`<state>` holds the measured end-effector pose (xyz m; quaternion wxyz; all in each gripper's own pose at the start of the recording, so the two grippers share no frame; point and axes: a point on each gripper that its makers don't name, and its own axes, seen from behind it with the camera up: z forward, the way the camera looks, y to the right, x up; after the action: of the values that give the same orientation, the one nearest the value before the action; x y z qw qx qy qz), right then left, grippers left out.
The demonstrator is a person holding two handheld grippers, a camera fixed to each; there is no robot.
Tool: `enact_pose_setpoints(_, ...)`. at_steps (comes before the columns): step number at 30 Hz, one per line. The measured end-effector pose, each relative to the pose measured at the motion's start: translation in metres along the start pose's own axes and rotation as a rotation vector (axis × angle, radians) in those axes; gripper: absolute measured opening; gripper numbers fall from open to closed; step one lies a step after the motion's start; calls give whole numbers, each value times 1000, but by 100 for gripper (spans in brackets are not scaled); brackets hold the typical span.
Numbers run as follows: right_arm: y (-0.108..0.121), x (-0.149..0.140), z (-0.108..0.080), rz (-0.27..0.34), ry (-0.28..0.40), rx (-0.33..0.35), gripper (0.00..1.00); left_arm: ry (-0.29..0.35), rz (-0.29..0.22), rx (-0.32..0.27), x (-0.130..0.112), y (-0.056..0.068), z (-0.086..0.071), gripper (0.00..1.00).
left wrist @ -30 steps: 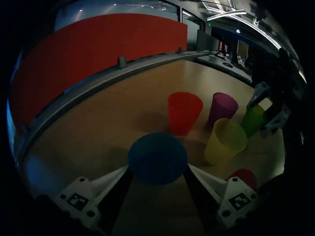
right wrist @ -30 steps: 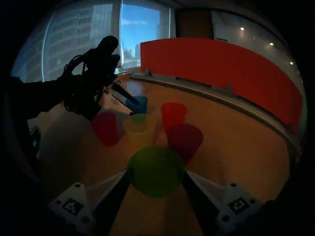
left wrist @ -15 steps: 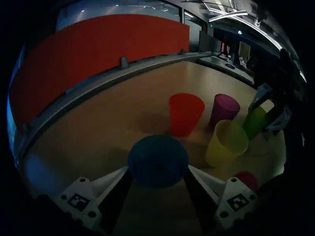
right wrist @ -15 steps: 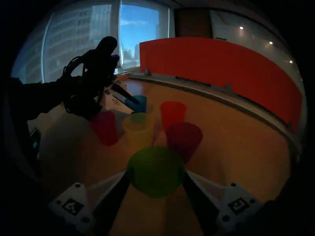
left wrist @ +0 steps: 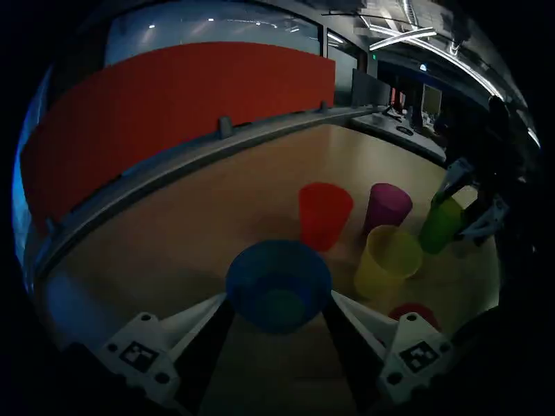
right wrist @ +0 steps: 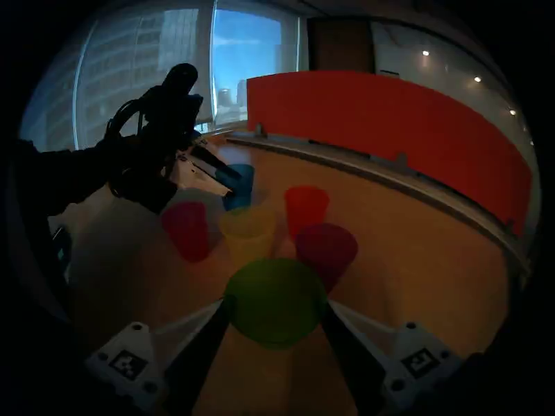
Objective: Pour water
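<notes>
My left gripper (left wrist: pixel 278 297) clamps the blue cup (left wrist: pixel 279 284) between both fingers. Its open mouth faces my camera, and the wall is translucent. Whether it holds water cannot be told. My right gripper (right wrist: pixel 275 305) grips the green cup (right wrist: pixel 275 299) the same way, mouth toward the lens. Between the two stand the yellow cup (left wrist: pixel 387 260), purple cup (left wrist: pixel 386 206), orange cup (left wrist: pixel 324 213) and red cup (right wrist: pixel 186 230) — clustered upright on the wooden table (left wrist: pixel 208 208). A red partition (left wrist: pixel 173 104) runs along the table's far edge. The room is dim — daylight enters through a window (right wrist: pixel 243 62).
</notes>
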<state>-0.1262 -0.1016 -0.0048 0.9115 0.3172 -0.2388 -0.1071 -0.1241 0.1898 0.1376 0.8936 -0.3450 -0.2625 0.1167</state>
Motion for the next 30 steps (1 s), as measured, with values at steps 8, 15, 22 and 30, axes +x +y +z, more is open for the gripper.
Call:
enact_pose_setpoints(8, -8, 17, -5, -16, 29, -5, 91, 105, -16, 27, 27, -2, -36, 83)
enact_pose_setpoints(15, -17, 36, -11, -37, 64, -5, 91, 216, -29, 56, 53, -3, -74, 83)
enact_pose_setpoints(22, -23, 56, -14, -51, 106, -8, 91, 302, -44, 83, 72, -4, -110, 83)
enact_pose_setpoints(30, -29, 77, -16, -58, 158, -3, 91, 365, -52, 99, 80, 3, -140, 83)
